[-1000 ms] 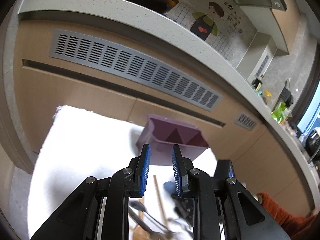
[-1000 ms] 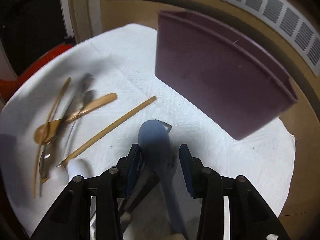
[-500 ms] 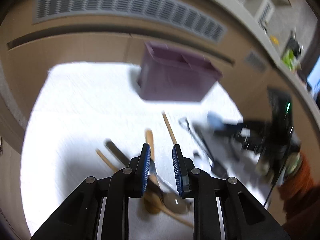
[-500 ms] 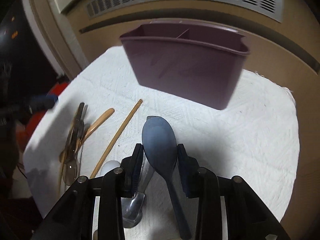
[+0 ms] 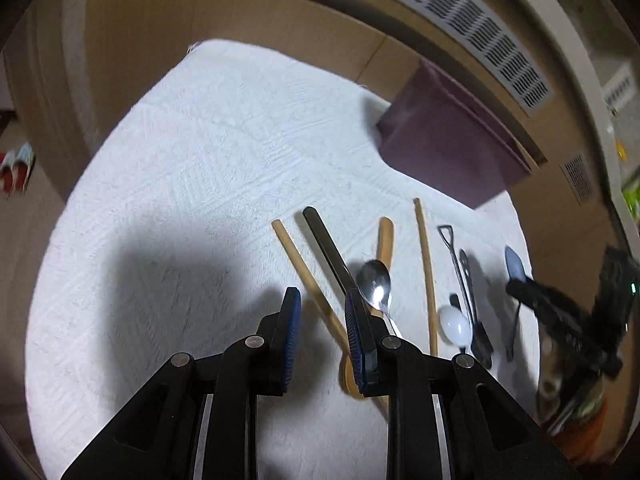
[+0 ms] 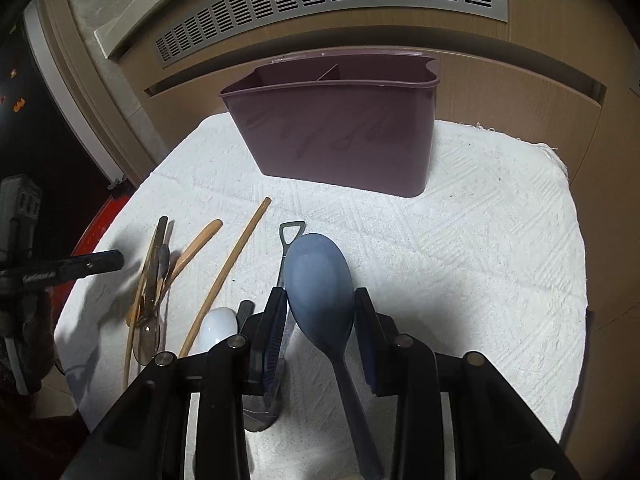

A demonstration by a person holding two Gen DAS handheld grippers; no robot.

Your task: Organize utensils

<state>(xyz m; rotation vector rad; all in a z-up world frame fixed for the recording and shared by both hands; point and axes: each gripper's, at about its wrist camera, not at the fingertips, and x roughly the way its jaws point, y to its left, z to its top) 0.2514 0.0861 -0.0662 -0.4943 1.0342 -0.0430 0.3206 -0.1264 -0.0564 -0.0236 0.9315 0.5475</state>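
The right gripper [image 6: 320,316] has just narrowed its jaws around the blue spoon [image 6: 320,280], whose bowl now sits between the pads, seemingly pinched at its widest part; the purple holder [image 6: 340,132] stands empty behind it on the white cloth [image 6: 480,260]; the left gripper [image 5: 320,320] has dropped toward the wooden spoon [image 5: 308,276] and steel spoon [image 5: 374,280], jaws apart, gripping nothing; I judge sorting is just starting.

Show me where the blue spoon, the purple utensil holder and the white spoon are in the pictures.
blue spoon [image 6: 320,276]: right wrist view, middle of its bowl.
purple utensil holder [image 6: 340,136]: right wrist view, front wall.
white spoon [image 5: 454,324]: left wrist view, on its bowl.
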